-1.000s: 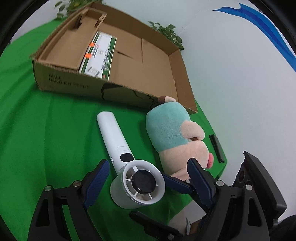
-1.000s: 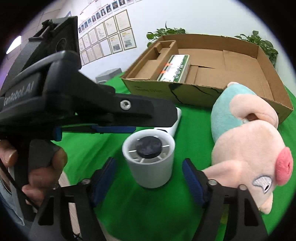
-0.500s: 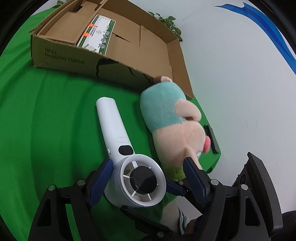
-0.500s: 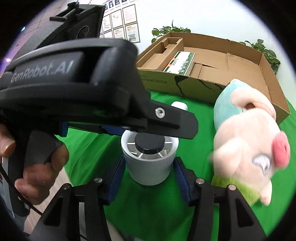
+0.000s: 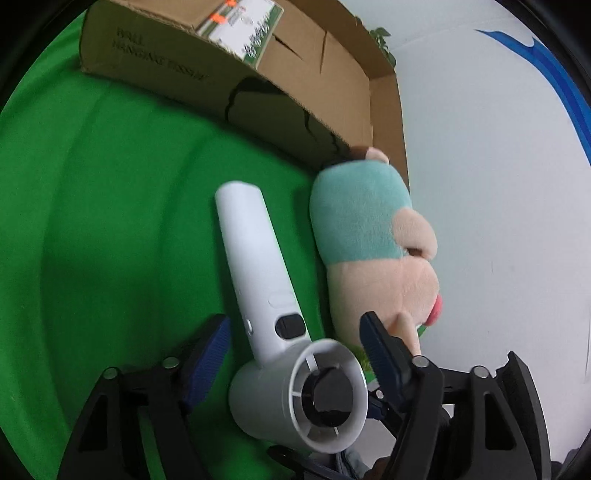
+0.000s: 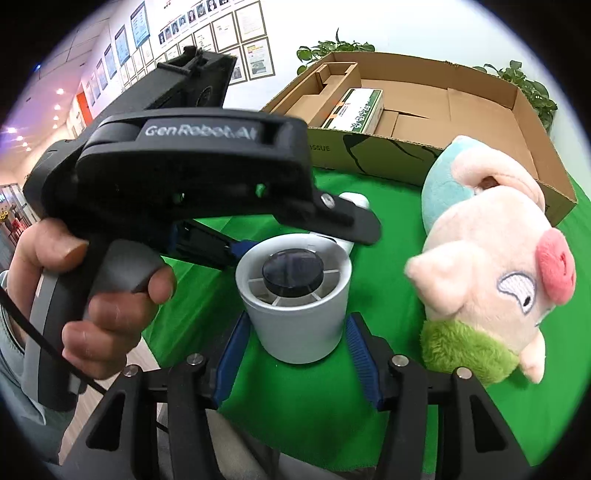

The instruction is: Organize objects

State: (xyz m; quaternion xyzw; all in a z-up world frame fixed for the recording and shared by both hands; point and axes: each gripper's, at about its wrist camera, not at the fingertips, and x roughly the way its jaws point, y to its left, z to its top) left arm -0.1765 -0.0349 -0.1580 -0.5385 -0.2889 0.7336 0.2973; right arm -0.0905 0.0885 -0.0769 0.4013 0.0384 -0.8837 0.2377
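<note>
Item: white handheld fan [image 5: 258, 280], lying on the green-covered counter [image 5: 92, 240] near its front edge, handle pointing toward the far side, round head [image 6: 295, 295] toward the person

Right claw [image 6: 295, 343]: blue pads pressed against both sides of the fan's round head, pinching it

Left claw [image 5: 295, 350]: jaws closing, the fan's neck and head between them; left pad [image 5: 207, 354] clear of the fan, right pad [image 5: 380, 350] just beside the head, contact not certain. In the right wrist view a hand [image 6: 92, 295] grips its handle

Item: plush pig [image 6: 491, 266], teal back, pink snout, green collar, lying just beside the fan toward the counter's right edge, its rear end against the box

Item: cardboard box [image 6: 424, 158], open-topped, along the counter's far edge, near wall torn and cracked

Item: green and white carton [image 6: 354, 107], lying inside the box at its left part, beside a cardboard insert

Background: potted plants [image 6: 332, 48] behind the box; framed papers [image 6: 236, 26] on the far wall
</note>
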